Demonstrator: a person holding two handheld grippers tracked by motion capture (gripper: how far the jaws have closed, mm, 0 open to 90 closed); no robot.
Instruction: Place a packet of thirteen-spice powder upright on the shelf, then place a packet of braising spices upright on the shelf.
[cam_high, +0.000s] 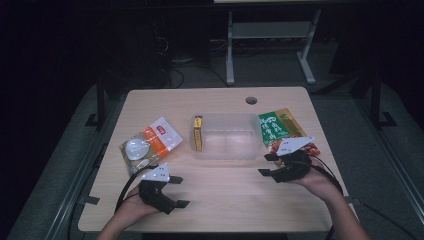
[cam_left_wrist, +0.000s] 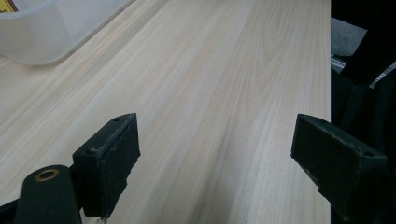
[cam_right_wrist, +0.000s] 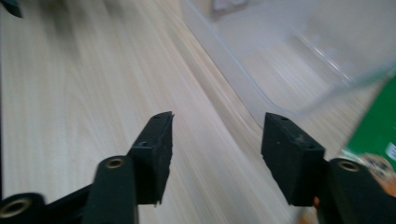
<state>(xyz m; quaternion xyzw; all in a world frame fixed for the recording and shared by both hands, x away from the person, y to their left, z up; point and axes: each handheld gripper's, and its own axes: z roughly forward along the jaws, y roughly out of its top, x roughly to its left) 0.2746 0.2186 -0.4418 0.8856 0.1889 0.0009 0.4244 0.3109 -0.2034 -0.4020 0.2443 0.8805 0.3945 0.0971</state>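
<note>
A clear plastic bin (cam_high: 227, 136) stands mid-table with a yellow box (cam_high: 198, 133) upright against its left wall. My left gripper (cam_high: 181, 191) rests near the front left of the table, jaws wide open over bare wood (cam_left_wrist: 217, 144), pointing right. My right gripper (cam_high: 266, 164) hovers by the bin's front right corner, over the lower end of a green and red snack packet (cam_high: 278, 126). In the right gripper view its jaws (cam_right_wrist: 217, 140) stand partly apart with nothing between them, the bin's wall (cam_right_wrist: 243, 79) just ahead and the green packet (cam_right_wrist: 378, 130) to the right.
An orange and white packet (cam_high: 150, 142) with a round white piece lies left of the bin. A cable hole (cam_high: 251, 100) sits near the table's far edge. The bin's corner (cam_left_wrist: 42, 32) shows far left in the left gripper view. Bare wood lies between the two grippers.
</note>
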